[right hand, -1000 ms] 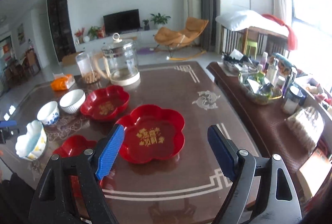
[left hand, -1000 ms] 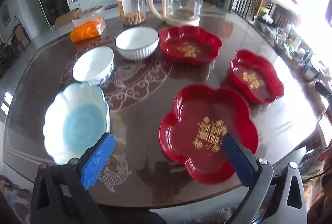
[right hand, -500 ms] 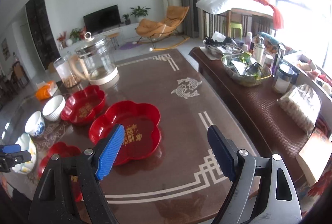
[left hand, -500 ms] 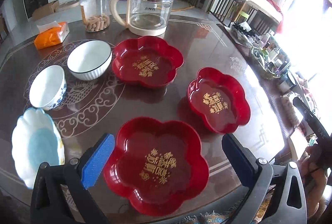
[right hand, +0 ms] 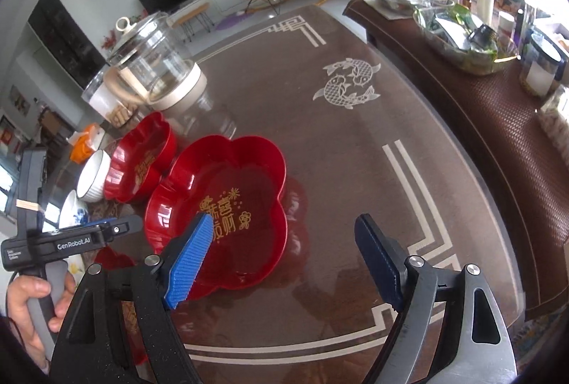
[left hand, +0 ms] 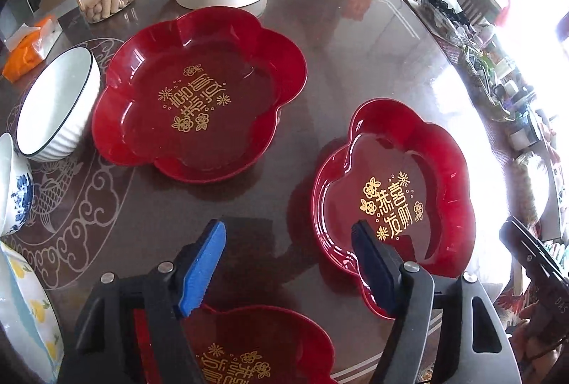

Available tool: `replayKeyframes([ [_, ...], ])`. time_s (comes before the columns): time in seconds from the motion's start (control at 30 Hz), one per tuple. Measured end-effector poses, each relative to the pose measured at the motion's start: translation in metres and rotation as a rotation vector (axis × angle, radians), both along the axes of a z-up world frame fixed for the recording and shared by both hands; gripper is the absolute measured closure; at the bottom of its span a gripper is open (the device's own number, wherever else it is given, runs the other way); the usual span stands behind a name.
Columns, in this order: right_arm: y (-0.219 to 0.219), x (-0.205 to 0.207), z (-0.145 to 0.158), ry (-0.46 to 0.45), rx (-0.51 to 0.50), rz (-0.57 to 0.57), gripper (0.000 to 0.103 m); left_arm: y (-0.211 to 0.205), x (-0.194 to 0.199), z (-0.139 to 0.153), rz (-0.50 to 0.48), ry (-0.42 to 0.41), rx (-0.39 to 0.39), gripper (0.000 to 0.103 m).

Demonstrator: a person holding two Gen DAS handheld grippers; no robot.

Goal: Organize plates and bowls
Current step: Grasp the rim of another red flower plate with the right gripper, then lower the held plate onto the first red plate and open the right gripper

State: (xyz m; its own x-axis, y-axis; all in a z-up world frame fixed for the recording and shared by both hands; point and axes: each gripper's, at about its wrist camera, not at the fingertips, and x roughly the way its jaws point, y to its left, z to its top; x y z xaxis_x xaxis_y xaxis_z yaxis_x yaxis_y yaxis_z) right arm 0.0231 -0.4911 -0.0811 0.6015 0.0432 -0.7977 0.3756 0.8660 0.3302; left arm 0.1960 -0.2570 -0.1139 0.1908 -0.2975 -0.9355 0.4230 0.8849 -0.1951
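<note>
The left gripper (left hand: 288,241) points steeply down at the table (left hand: 341,38) and its jaws are closing. Between them is the left rim of the small red plate (left hand: 437,170), but the pads do not press on it. The right finger (left hand: 373,266) stands above the plate's inside, the left finger (left hand: 206,263) above bare table.

From this gripper, a second red plate (left hand: 170,60) lies at 11 o'clock and a third one (left hand: 284,341) is at 6 o'clock, partly under the gripper. A white ribbed bowl (left hand: 53,106) is at 10 o'clock, with a blue-patterned bowl (left hand: 10,188) just beside it.

The right gripper (right hand: 284,241) is wide open and holds nothing. Its left finger (right hand: 188,252) hangs over the near edge of the small red plate (right hand: 231,177). A hand (right hand: 28,305) grips the other tool's handle at 9 o'clock.
</note>
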Motion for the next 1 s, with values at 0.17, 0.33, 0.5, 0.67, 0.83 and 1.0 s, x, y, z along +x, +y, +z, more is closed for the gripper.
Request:
replayKeyframes([
  [0.17,0.001,0.017,-0.017,0.058,-0.011,0.036,0.019,-0.005,0.005,-0.007,0.022,-0.001,0.004,0.037],
  [0.33,0.004,0.033,-0.035,0.115,0.008,0.061,0.057,-0.013,0.010,-0.019,0.012,0.035,-0.001,0.071],
  [0.5,0.003,0.032,-0.042,0.123,0.056,0.055,0.095,-0.012,0.006,-0.017,0.022,0.051,-0.068,0.095],
  [0.67,0.015,0.015,-0.006,0.050,0.009,0.072,0.095,0.006,-0.010,0.028,-0.010,-0.033,-0.134,0.095],
  [0.83,0.041,-0.003,0.048,-0.065,-0.008,0.119,0.094,0.052,-0.039,0.087,-0.037,-0.125,-0.187,0.095],
  [1.0,0.087,-0.015,0.084,-0.157,0.009,0.194,0.093,0.109,-0.067,0.118,-0.015,-0.178,-0.194,0.095],
])
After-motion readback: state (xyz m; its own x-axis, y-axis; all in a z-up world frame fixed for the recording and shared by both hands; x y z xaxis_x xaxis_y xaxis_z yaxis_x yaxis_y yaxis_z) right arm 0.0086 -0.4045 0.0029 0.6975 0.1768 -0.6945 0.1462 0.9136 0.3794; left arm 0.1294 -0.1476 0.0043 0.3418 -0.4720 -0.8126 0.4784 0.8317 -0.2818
